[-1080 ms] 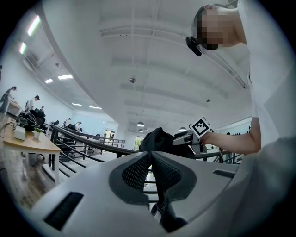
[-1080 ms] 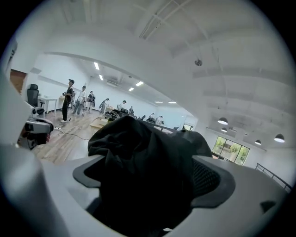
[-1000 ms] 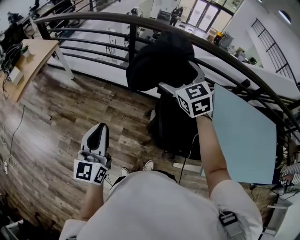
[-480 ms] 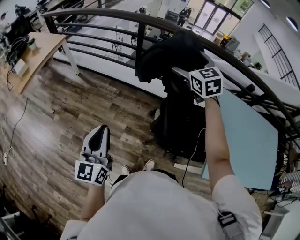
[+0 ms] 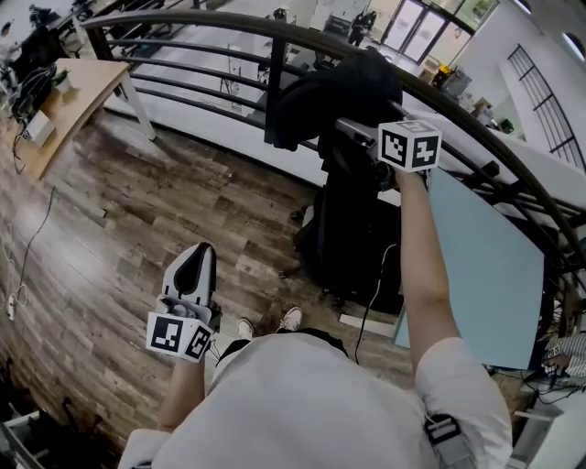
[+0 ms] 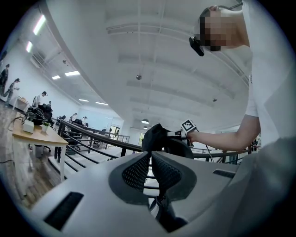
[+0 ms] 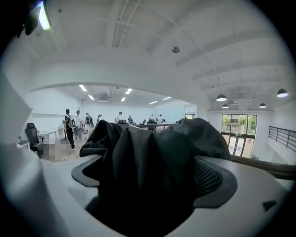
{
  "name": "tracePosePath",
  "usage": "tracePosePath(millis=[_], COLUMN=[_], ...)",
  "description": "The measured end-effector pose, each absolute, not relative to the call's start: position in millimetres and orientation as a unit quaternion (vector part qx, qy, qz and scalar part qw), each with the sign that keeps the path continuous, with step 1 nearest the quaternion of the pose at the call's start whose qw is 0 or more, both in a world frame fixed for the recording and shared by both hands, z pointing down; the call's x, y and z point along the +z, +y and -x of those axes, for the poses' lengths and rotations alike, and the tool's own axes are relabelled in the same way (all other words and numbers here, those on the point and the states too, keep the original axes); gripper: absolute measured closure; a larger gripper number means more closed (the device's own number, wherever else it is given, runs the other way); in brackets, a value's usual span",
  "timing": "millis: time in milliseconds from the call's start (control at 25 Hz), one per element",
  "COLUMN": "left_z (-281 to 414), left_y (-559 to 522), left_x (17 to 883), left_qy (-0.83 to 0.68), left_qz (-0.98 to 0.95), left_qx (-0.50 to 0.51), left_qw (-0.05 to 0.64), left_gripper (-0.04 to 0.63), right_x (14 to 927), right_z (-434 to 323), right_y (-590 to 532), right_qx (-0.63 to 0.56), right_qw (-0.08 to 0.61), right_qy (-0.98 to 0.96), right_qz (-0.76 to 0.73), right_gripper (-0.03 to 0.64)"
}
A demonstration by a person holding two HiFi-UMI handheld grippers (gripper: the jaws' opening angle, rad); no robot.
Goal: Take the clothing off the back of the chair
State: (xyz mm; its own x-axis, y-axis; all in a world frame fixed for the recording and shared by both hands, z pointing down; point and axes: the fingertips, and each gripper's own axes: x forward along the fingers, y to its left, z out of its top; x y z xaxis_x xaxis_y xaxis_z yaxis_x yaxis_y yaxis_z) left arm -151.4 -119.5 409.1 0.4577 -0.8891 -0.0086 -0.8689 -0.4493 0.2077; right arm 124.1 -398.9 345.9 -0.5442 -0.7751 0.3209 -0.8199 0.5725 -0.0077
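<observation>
1. Right gripper (image 7: 150, 175) pinches the black clothing (image 5: 334, 96), which is bunched just above the chair (image 5: 352, 229).
2. Left gripper (image 5: 188, 275) hangs low, jaws pressed together on nothing.
3. Curved railing (image 5: 183, 27) runs behind the chair, over a wood floor (image 5: 137, 211).
4. Desk (image 5: 64, 110) stands far left, with a pale blue panel (image 5: 481, 266) at right.

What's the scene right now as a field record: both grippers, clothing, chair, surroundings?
right gripper: jaws shut on the black clothing, arm stretched forward
left gripper: jaws together, empty, low at the person's side
clothing: bunched, held at railing height above the chair
chair: black, below the clothing; can't tell whether they touch
surroundings: wood floor, desk at far left
</observation>
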Motion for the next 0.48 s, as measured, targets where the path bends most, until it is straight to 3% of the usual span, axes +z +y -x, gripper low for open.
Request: tracePosePath(millis=[280,320,400,440,480], left_z=[146,145,145,145,146], left_y=[-119,-119,-117,-116,-114], left_x=[413,414,414,414,415], left_qy=[-0.512,-0.511,-0.511,-0.512,-0.513], left_qz=[-0.853,-0.853,-0.853,-0.852,-0.852], left_qx=[-0.057,-0.058,-0.057,-0.056,-0.055], left_qw=[0.09,0.09,0.09,0.09,0.09], left_gripper=[0.555,0.555,0.555,0.555,0.555], right_x=[353,353,352,351,351], right_z=[-129,-132,-140,-143,-145], right_y=[-411,-413,-414,-413,-412], right_qx=[0.114,0.116,0.126,0.133,0.139], right_qw=[0.101,0.094,0.078,0.071,0.066], right_qy=[-0.875,-0.873,-0.869,-0.869,-0.869], right_qz=[-0.46,-0.465,-0.472,-0.471,-0.47], right_gripper=[0.08,0.101,0.191,0.266,0.287])
